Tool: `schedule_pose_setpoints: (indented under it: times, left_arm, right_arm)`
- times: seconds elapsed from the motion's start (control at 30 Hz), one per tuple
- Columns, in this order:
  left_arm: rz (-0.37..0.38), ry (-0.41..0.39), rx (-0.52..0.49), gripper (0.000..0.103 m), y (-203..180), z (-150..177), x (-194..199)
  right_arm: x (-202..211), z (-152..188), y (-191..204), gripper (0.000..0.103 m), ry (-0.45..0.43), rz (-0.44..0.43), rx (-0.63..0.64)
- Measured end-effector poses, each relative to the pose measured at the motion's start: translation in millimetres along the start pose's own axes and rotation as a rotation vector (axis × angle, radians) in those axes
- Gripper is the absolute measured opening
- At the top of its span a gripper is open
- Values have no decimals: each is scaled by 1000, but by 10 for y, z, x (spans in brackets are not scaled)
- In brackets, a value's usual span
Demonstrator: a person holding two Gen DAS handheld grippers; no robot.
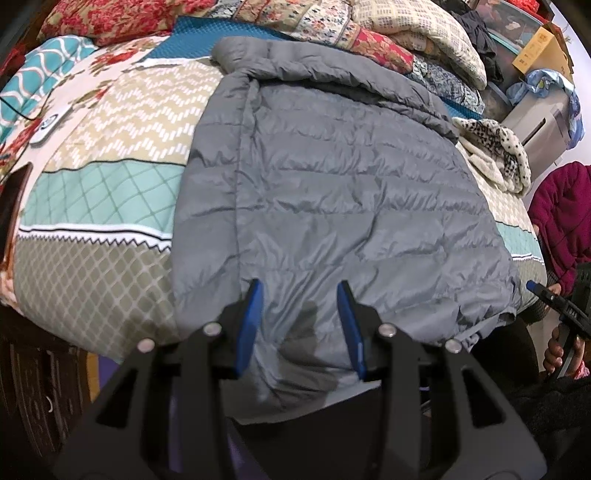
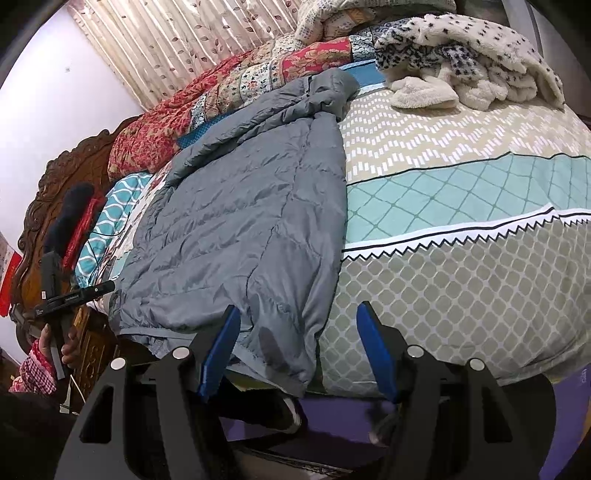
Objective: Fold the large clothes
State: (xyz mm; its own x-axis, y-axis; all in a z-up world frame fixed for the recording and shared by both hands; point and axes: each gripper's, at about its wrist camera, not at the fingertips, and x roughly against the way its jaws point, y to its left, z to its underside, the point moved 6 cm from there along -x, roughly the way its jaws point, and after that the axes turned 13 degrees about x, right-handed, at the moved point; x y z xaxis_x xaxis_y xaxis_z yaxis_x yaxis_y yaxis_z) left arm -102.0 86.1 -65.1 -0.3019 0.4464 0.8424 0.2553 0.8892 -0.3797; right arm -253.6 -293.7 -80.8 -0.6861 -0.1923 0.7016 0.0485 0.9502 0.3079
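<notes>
On patterned bedspread (image 2: 461, 258), grey puffer jacket (image 1: 332, 192), spotted fleece blanket (image 2: 480, 66) beside, quilts (image 1: 369, 33) behind

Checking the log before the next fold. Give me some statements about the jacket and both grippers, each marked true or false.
1. The grey puffer jacket lies on the bed. True.
2. The left gripper is shut on the hem. False: its fingers are apart, gripping nothing.
3. The right gripper is open. True.
4. A spotted fleece blanket covers the jacket. False: it lies apart, further up the patterned bedspread.
</notes>
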Motion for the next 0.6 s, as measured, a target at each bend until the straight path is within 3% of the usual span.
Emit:
schedule_pose_setpoints:
  times: [0.6]
  left_arm:
    - [-20, 19, -11, 40, 14, -7, -35]
  right_arm:
    - [-20, 70, 9, 68, 13, -7, -20]
